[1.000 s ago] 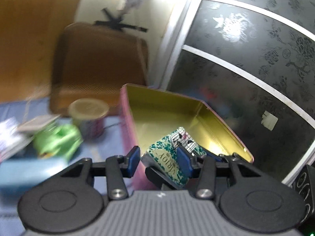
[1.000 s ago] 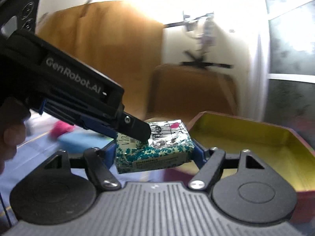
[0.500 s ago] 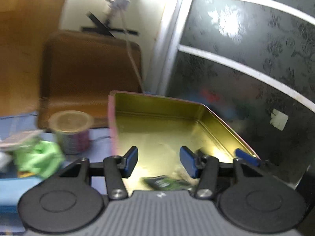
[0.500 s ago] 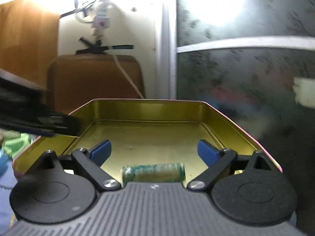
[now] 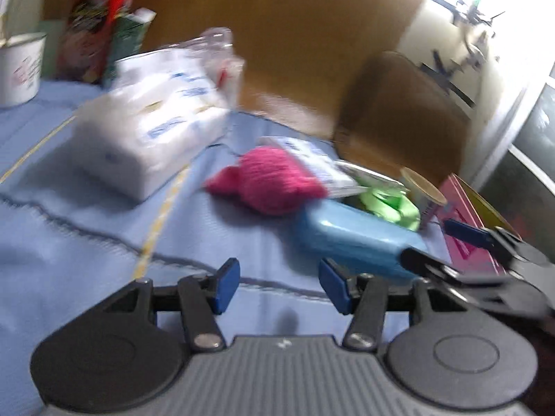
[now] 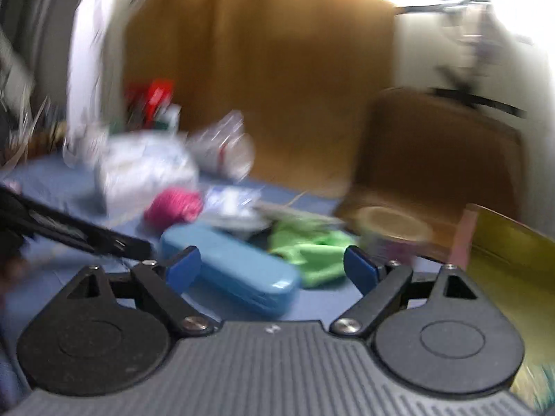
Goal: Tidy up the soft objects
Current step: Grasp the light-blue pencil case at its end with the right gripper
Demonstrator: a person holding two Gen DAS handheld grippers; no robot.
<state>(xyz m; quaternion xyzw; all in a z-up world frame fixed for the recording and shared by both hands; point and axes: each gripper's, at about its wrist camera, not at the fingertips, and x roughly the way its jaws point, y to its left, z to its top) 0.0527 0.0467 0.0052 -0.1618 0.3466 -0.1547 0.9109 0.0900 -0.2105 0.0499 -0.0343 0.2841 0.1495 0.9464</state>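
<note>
On blue cloth (image 5: 69, 242): blue case (image 6: 229, 270), green cloth (image 6: 312, 253) | both tools agape, empty

A blue cloth (image 5: 86, 235) with a thin yellow stripe and dark wavy lines fills the lower left of both views. Behind it a wide brown wooden panel (image 5: 312, 34) spans the upper centre. A brown chair back (image 5: 399, 118) stands at right. Beyond it a cream wall (image 5: 447, 27) glares with strong light from the upper right corner.
</note>
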